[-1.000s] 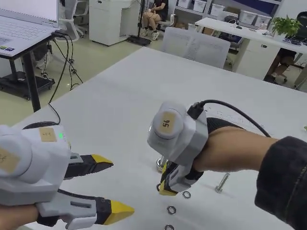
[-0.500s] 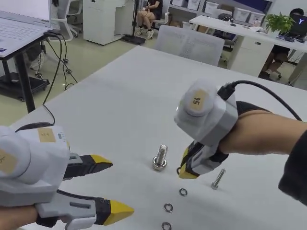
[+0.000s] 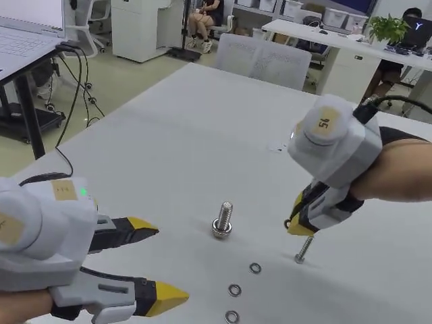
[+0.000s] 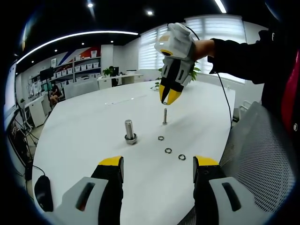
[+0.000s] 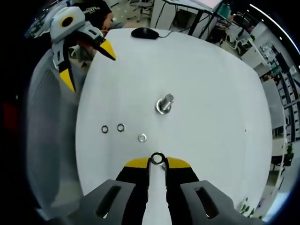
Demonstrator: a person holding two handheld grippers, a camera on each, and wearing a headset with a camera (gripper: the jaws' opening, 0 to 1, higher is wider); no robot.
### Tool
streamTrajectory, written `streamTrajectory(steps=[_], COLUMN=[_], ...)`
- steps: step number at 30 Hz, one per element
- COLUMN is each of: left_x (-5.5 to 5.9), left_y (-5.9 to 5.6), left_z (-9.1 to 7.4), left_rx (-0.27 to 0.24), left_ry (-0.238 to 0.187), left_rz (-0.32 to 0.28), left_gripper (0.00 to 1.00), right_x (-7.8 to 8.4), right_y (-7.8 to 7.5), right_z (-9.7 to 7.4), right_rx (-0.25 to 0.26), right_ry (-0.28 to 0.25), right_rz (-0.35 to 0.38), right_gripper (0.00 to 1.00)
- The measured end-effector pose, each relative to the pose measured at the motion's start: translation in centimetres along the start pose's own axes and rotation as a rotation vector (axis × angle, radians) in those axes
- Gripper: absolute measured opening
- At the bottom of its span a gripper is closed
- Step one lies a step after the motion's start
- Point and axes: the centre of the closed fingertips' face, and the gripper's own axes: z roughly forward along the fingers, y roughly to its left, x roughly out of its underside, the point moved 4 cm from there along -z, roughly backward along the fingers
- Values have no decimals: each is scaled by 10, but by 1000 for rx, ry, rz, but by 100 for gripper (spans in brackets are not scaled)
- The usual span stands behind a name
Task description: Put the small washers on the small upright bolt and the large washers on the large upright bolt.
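Note:
The large bolt (image 3: 223,219) stands upright mid-table with a washer around its foot; it also appears as the large bolt (image 4: 129,130) and the large bolt (image 5: 164,103). To its right the thin small bolt (image 3: 303,249) stands upright. My right gripper (image 3: 300,228) hovers just above the small bolt, shut on a washer (image 5: 157,158) pinched at the jaw tips. Three loose washers (image 3: 234,290) lie in a row in front of the bolts. My left gripper (image 3: 158,260) is at the near left, open and holding nothing, well short of the bolts.
A white table (image 3: 169,135) carries the work. A black mouse (image 5: 145,33) with its cable (image 3: 67,165) lies at the table's left edge. A chair (image 3: 263,61) stands at the far edge, and a laptop (image 3: 27,27) sits on a stand to the left.
My right gripper has moved right with the washer, from beside the large bolt to above the small bolt. The large bolt has come into view. The left gripper has stayed put.

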Motion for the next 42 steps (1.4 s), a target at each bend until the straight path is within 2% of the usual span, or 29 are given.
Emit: streamTrajectory(steps=[8, 16, 28, 42], left_x=[0, 0, 0, -1], left_y=[-2, -2, -3, -3], left_z=[2, 3, 6, 8], left_rx=[6, 7, 14, 24], left_ry=[5, 14, 23, 21], left_rz=[2, 0, -4, -1], left_gripper=[59, 59, 59, 59], right_x=[19, 34, 42, 42], right_y=[-9, -16, -23, -26], right_z=[-8, 1, 13, 23], right_rx=[25, 16, -11, -38], right_ry=[12, 28, 40, 50], right_rz=[42, 74, 83, 83], right_gripper=[13, 13, 13, 13])
